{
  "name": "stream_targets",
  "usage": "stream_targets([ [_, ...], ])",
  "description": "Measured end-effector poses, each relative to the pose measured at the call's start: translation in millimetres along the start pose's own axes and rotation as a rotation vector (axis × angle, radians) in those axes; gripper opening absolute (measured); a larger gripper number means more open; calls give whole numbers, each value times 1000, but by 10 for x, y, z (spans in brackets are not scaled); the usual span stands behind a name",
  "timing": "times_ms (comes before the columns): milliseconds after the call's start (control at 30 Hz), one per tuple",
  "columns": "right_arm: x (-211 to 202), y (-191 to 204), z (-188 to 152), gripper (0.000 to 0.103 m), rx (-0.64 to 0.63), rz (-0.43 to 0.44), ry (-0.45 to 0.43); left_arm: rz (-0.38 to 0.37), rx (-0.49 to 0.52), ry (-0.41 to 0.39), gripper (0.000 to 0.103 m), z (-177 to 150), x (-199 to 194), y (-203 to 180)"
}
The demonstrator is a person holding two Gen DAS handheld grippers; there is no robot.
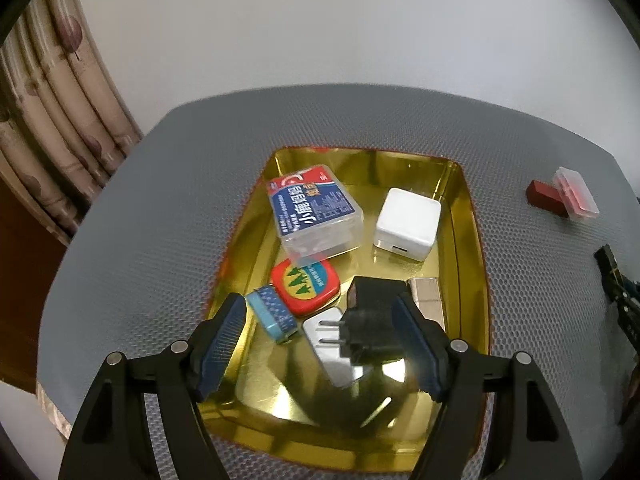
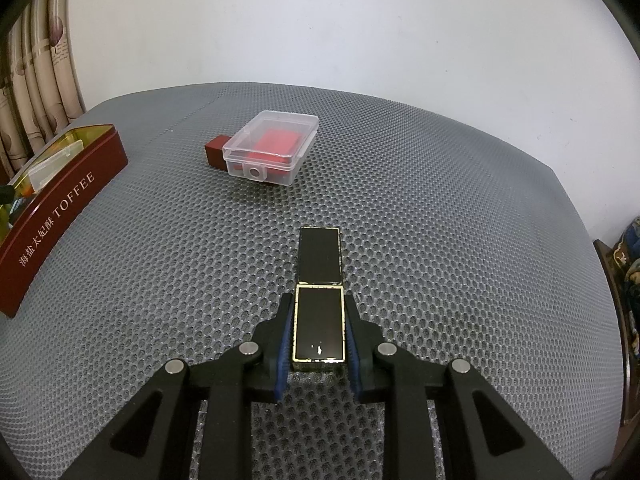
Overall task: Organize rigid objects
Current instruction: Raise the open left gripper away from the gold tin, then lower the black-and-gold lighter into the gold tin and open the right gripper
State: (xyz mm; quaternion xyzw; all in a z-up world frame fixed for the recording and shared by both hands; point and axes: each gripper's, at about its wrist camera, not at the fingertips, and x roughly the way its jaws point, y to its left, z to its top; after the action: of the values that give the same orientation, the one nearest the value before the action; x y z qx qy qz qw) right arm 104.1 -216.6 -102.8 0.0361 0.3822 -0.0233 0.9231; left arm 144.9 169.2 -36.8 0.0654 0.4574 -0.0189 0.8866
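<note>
Left gripper (image 1: 320, 344) sitting nearest the lens, fingers spread wide over the gold-lined rectangular tin (image 1: 466, 216); black plug adapter with two metal prongs (image 1: 370, 324) lying against the right blue pad (image 1: 414, 350), left pad well apart from it, so not clamping anything; adapter resting in the tin's near end, overlapping a white flat charger (image 1: 330, 350); also lying in the tin: clear plastic box with red-and-blue label (image 1: 316, 212), white cube charger (image 1: 408, 222), red rounded tin with green tree logo (image 1: 306, 286), blue patterned tape roll (image 1: 272, 312), silver-beige block (image 1: 426, 294) at the right wall; tin sitting on the grey honeycomb mat (image 1: 160, 208).

Right gripper (image 2: 319, 328) closing on a black rectangular lighter-like case with gold edging (image 2: 319, 324), pads touching both long sides; a second matching black piece (image 2: 320, 256) lying just ahead, end to end with it, on the mat; cannot tell if joined.

Farther out: clear lidded plastic case with red contents (image 2: 272, 150), dark red block (image 2: 218, 152) touching its left side; tin's dark red "TOFFEE" outer wall showing at the left edge.
</note>
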Motion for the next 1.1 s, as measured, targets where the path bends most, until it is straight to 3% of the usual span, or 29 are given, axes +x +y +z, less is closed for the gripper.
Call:
stream_targets([
  [233,56,16,7,23,-22,-26,-2,56,51,-66,72,-172,-263,169],
  [567,38,29,30,22,-19,-32,-8,-53,-104,-72,75,-362,-371,545],
  [767,-40,40,69,22,22,14,-16,-31,-155,-80,75,-354,-406,684],
  [867,-114,105,96,22,18,29,-35,-54,-184,-84,75,-351,-430,751],
  [1100,-313,328,188,22,16,97,-78,-3,-142,-89,75,-354,-437,710],
])
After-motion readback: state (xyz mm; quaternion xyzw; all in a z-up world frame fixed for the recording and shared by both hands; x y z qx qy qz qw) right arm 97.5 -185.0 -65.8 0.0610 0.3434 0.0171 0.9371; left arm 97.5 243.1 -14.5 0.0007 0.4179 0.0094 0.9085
